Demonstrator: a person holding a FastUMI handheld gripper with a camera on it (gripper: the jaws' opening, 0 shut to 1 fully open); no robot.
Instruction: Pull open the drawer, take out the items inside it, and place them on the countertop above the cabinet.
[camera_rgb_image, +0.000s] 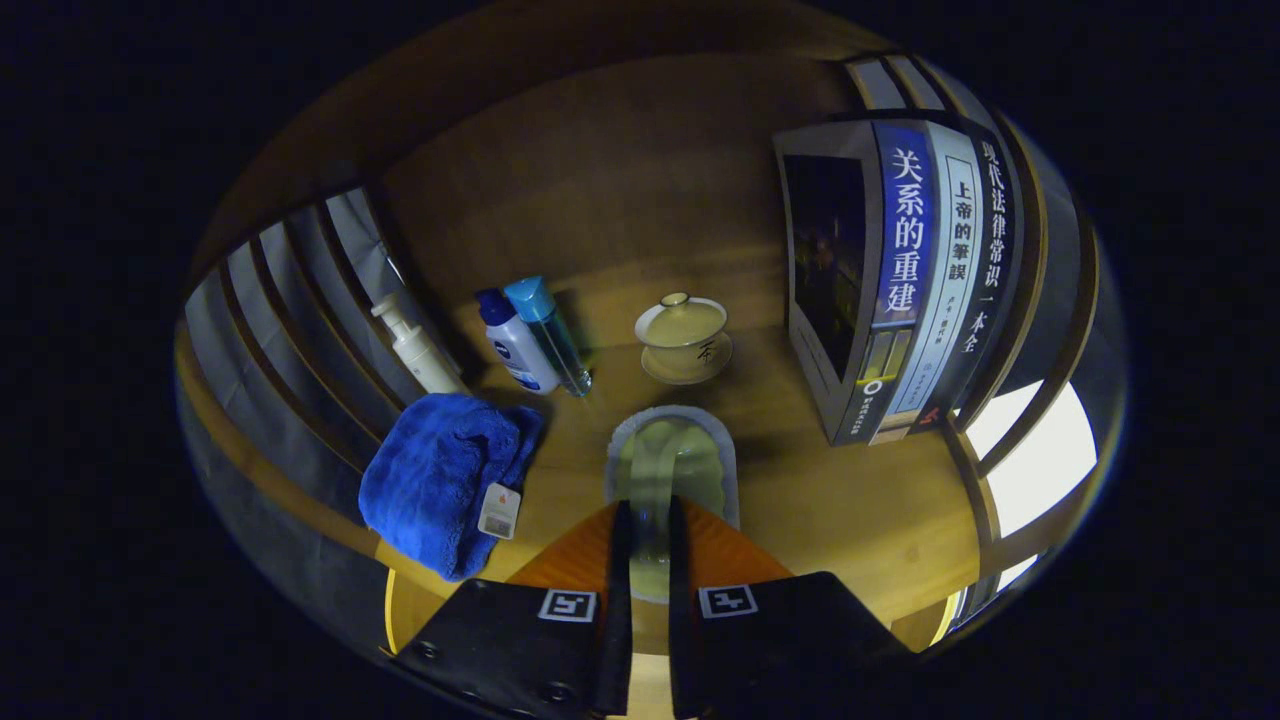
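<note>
My gripper (650, 505) hangs over the wooden countertop (830, 510), its two fingers drawn close together. A pale green pad with a grey rim (690, 455) sits in the narrow gap between them and sticks out ahead of the tips; the fingers look shut on it. Left of the fingers a folded blue towel (435, 480) with a white tag lies on the countertop. Whether the pad touches the wood I cannot tell.
Beyond the pad stands a lidded tea cup on a saucer (685, 335). To its left are a white pump bottle (415, 345), a white bottle with a blue cap (515, 340) and a clear blue bottle (552, 335). Upright books (900, 280) stand at the right. Slatted panels flank both sides.
</note>
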